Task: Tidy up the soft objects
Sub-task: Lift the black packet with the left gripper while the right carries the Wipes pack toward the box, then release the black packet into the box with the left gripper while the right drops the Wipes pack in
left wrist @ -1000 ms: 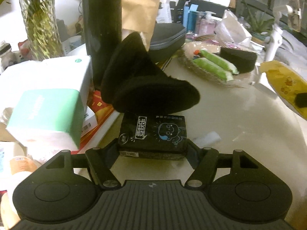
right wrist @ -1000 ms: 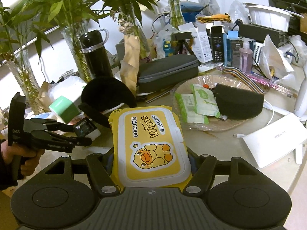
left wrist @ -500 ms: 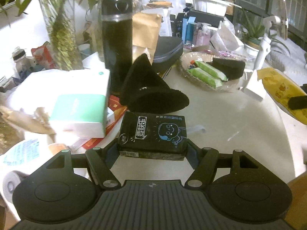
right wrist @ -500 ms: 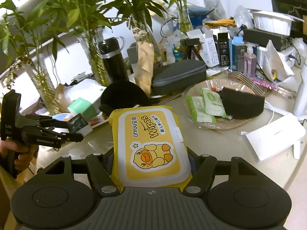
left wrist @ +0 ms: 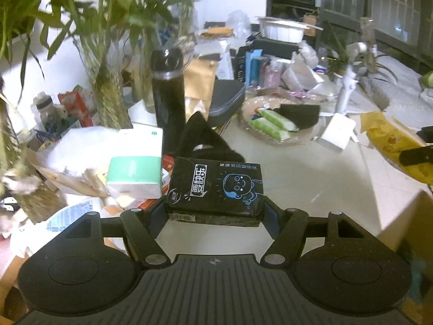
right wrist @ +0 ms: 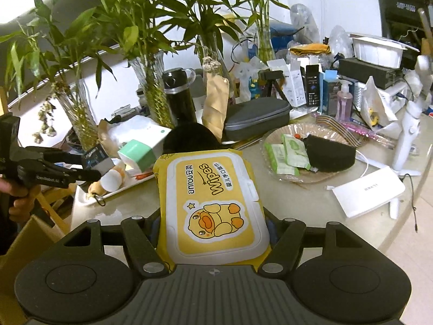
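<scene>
Here the left tool (left wrist: 215, 211) is clamped on a black tissue pack (left wrist: 216, 189), lifted clear above the near part of the pale bench (left wrist: 311, 173). The right tool (right wrist: 212, 230) grips a yellow wipes pack (right wrist: 213, 205) with a duck on its label, also off the bench. Farther right, a glass plate (right wrist: 273, 135) holds green-and-white packets (right wrist: 286, 154) and a black pad (right wrist: 330, 151). A black flask (left wrist: 167, 100) stands at the far left among plant vases.

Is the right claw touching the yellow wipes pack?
Touching. The right wrist view shows the right claw with both fingers pressed against the sides of the wipes pack, which is held clear of the table.
</scene>
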